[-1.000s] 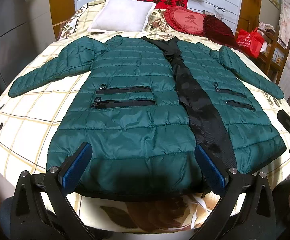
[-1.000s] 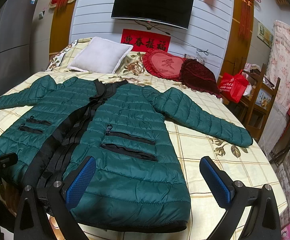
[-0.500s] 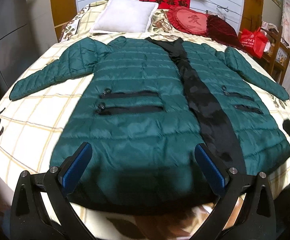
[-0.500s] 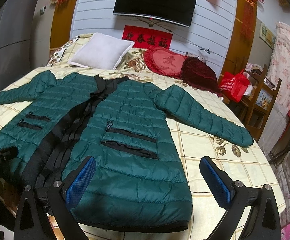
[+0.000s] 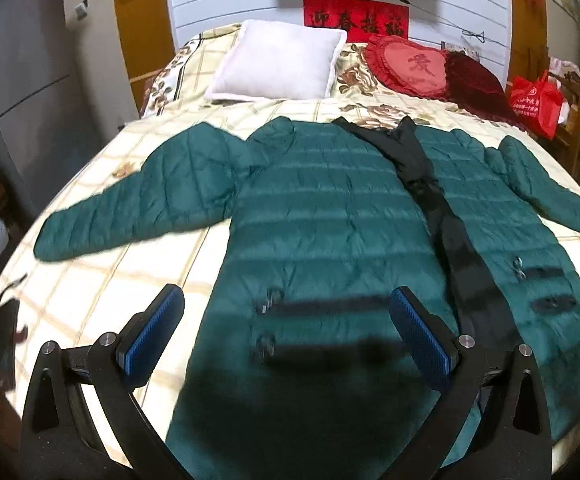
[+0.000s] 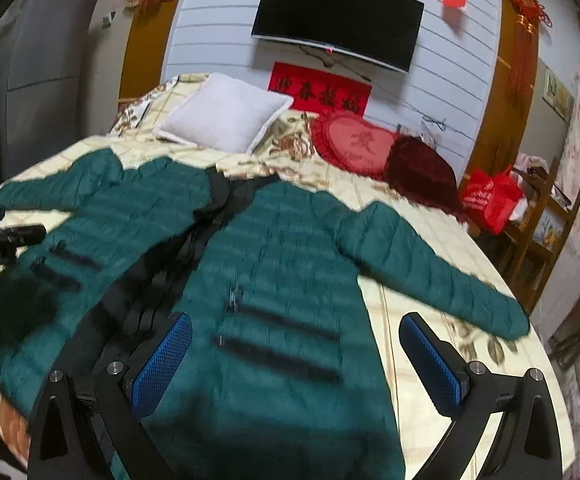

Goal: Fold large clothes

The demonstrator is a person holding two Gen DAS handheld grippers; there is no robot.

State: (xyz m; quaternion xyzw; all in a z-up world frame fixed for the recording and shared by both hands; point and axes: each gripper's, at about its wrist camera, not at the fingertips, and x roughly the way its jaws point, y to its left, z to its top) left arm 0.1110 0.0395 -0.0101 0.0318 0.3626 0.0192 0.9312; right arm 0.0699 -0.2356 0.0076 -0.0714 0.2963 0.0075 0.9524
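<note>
Left wrist view: coat (image 5: pixel 329 240) lies flat on the bed (image 5: pixel 130 280), sleeves spread. We hold left claw (image 5: pixel 286 332) and right claw (image 6: pixel 295 364) wide, empty. Risk: slick padded cloth slipping from a shallow pinch, fold skewing.

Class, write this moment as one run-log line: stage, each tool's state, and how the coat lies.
stage: approach | left tool: open, empty | right tool: open, empty | green coat: flat on bed, sleeves spread, unfolded

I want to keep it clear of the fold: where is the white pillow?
In both views the white pillow lies at the head of the bed, beyond the green coat, left of the red heart cushion.
</note>
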